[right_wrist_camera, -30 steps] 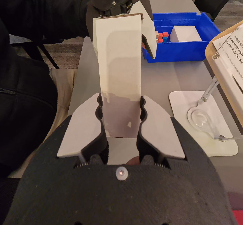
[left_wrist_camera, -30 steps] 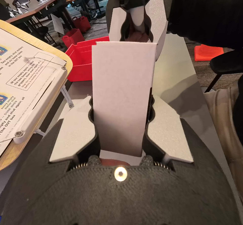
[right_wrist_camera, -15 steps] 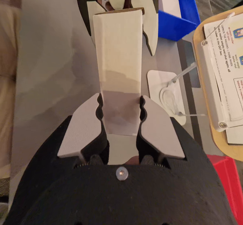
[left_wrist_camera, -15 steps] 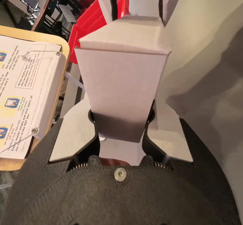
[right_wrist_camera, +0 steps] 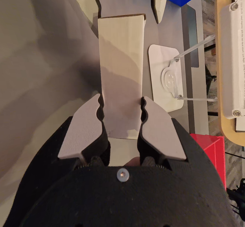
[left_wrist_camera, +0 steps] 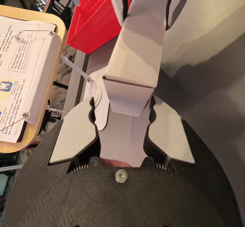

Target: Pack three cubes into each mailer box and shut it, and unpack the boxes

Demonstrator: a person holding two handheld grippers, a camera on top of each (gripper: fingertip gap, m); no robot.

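The left gripper point(left_wrist_camera: 122, 114) stood spread, its fingers clear of the mailer point(left_wrist_camera: 133, 67). The right gripper point(right_wrist_camera: 121, 112) pinched the mailer's other end, low over the counter point(right_wrist_camera: 46, 48). With one end unsupported, I judged the box could swing or slip.

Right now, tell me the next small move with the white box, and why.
Probably pull the left gripper back, clear of the box. Its jaws stand wide open, with the box's shut end between them and seemingly untouched, while the right gripper alone clamps the other end.
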